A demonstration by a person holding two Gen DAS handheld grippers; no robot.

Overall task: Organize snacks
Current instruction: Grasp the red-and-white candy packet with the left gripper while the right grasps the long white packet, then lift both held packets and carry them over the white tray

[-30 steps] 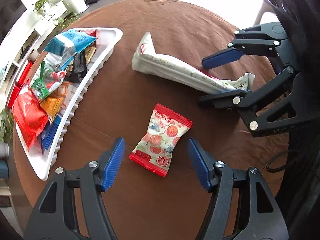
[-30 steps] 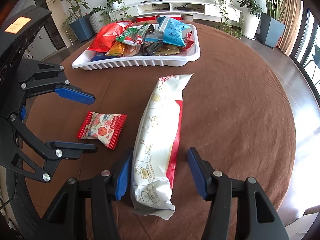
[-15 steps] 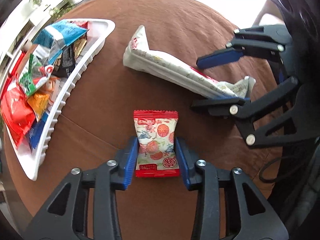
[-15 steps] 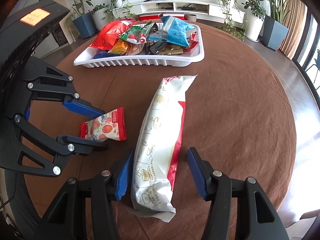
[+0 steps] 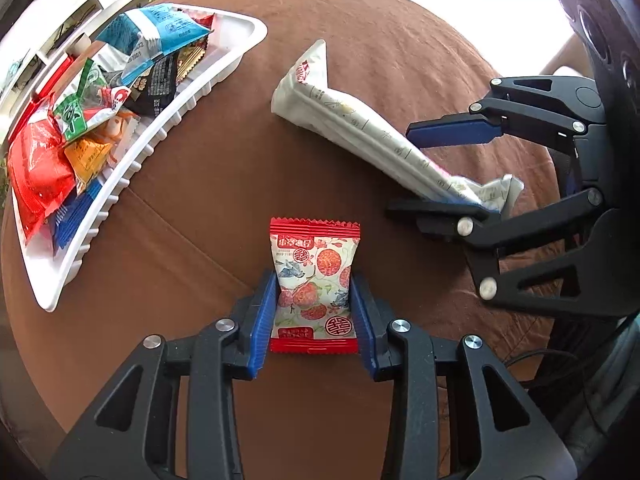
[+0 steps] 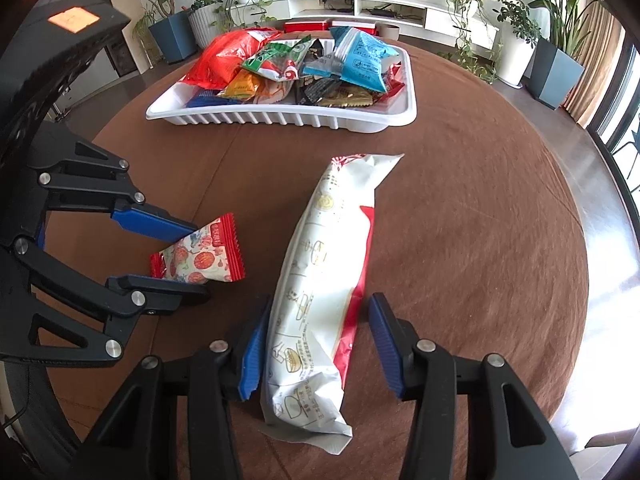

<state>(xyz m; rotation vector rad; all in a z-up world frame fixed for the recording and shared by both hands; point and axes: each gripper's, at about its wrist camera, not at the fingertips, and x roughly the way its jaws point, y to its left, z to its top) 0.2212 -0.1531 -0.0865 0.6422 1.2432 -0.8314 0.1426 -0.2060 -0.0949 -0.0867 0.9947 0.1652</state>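
Meanwhile, near the white tray (image 5: 168, 120), the left hand-held gripper (image 5: 314, 312) had just closed, pinching the small red-edged packet (image 5: 314, 280); the right hand-held gripper (image 6: 316, 344), closing, straddled the long white packet (image 6: 324, 280) on the counter (image 6: 480, 240), one pad apart

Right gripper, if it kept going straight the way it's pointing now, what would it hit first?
The long white snack bag lying between the fingers of the right gripper, then probably the brown table under it; depth is hard to judge.
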